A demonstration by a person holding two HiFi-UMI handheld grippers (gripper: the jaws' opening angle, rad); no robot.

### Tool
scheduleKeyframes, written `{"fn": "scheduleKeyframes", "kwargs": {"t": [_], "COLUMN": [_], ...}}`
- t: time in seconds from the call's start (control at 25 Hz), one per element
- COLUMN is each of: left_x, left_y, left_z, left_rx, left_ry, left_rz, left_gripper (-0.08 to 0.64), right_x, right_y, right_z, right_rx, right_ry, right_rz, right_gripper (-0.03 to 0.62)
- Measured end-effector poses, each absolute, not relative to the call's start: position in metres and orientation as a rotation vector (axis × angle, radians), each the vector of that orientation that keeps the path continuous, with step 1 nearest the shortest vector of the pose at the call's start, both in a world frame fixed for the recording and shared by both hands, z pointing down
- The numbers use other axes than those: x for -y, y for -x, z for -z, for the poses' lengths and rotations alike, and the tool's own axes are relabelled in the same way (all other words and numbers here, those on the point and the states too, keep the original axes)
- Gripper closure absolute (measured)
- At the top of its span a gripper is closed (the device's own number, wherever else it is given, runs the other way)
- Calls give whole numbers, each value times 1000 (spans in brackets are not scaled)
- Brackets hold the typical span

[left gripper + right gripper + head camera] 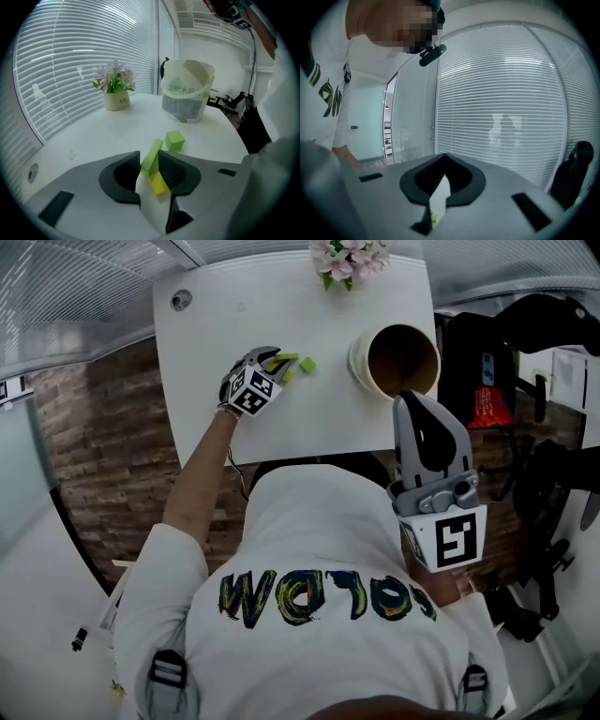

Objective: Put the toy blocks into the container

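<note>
On the white table (202,381) my left gripper (281,366) points down at the blocks. In the left gripper view its jaws (150,158) stand close on either side of a long green block (152,154), pads against it. A yellow block (158,183) lies in the same gap, nearer the camera. A green cube (174,140) sits loose just beyond the fingertips (307,364). The container, a tan paper bucket (355,362), stands upright to the right (185,105). My right gripper (411,401) hangs shut near the body, off the table, and faces window blinds (440,180).
A pot of pink flowers (345,259) stands at the table's far edge (115,93). A round cable hole (181,300) is at the far left corner. Black chairs and a bag (487,371) crowd the floor on the right.
</note>
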State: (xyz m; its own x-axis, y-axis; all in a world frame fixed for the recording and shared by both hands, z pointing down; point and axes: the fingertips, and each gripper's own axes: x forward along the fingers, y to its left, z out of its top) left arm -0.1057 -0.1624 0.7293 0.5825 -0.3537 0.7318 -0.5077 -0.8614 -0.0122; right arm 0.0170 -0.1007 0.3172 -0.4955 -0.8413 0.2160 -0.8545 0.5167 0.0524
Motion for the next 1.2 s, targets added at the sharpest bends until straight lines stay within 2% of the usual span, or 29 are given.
{"fn": "scheduleKeyframes", "kwargs": {"t": [0.32, 0.6, 1.2], "left_x": [167, 169, 156], "left_y": [107, 111, 136], "left_z": [-731, -723, -575], "left_rx": [738, 805, 1252], "left_ry": [-2619, -2603, -2493], "left_rz": [-1198, -1154, -659], "left_gripper": [476, 483, 483], "right_x": [102, 102, 92], "right_y": [-20, -20, -22], "right_z": [-322, -321, -313], "right_rx": [2550, 2563, 2609], "right_ry": [-1439, -1423, -1376], "right_rz": [-103, -89, -28], "right_gripper": [584, 584, 584]}}
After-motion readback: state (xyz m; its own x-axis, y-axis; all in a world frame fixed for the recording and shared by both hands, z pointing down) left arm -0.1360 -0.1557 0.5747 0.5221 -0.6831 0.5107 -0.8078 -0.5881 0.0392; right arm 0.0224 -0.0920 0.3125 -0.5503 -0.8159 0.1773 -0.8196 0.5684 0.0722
